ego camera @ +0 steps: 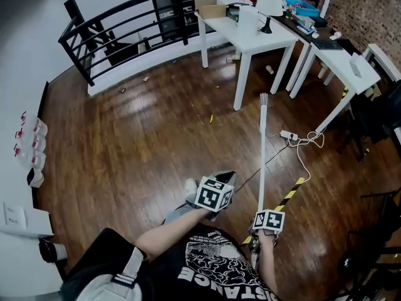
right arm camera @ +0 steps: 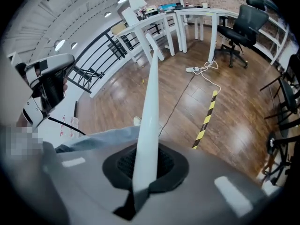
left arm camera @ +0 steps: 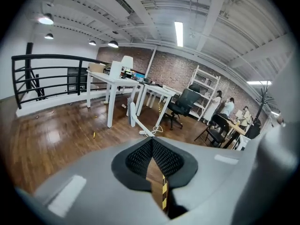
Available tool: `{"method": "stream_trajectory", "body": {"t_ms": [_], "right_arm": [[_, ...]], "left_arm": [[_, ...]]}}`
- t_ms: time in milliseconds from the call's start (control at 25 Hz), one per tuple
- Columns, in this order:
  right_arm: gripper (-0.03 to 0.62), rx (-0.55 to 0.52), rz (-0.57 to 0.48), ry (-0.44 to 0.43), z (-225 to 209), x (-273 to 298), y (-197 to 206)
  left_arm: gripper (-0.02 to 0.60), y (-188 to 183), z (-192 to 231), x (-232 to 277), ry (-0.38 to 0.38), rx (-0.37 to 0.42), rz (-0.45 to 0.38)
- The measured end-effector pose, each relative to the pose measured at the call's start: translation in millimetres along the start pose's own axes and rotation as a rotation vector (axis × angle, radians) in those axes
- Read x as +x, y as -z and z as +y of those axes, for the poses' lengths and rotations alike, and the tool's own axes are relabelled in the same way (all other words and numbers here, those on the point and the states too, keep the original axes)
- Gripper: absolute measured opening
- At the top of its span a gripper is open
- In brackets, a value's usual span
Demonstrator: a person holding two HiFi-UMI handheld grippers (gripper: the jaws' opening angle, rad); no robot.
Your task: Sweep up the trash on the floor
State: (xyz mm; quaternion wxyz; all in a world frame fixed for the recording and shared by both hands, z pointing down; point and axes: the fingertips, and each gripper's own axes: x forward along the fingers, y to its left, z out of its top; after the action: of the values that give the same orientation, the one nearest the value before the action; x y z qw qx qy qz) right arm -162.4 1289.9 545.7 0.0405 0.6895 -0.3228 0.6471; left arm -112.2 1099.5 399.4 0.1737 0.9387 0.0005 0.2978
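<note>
Broom [right arm camera: 149,102] shaft, white, sits clamped in the right claw [right arm camera: 140,172], whose pads are closed on it. The broom head [ego camera: 264,99] is far out over the wooden floor [ego camera: 144,149], near a leg of the nearer of two white benches [ego camera: 250,39]. The left claw [left arm camera: 154,168] is closed at its tips, with nothing between them. One yellow scrap [ego camera: 211,118] lies left of the broom head, and a few small bits [ego camera: 146,78] lie farther off by the black railing [ego camera: 119,24]. One yellow-and-black striped tape [ego camera: 291,193] runs just right of the shaft. The shirt [ego camera: 216,287] print reads, in part, "STANCE".
</note>
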Motion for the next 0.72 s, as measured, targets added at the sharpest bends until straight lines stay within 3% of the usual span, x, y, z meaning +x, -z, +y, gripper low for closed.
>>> {"method": "stream_trajectory", "body": {"t_ms": [400, 720], "right_arm": [[0.000, -0.058, 0.077, -0.002, 56.4, 44.1, -92.3], [0.000, -0.023, 0.136, -0.013, 128.1, 87.1, -174.8]], "left_arm": [[0.005, -50.0, 106.6, 32.9, -0.043, -0.099, -0.035], [0.005, -99.7, 220.6, 40.2, -0.050, -0.146, -0.028]]}}
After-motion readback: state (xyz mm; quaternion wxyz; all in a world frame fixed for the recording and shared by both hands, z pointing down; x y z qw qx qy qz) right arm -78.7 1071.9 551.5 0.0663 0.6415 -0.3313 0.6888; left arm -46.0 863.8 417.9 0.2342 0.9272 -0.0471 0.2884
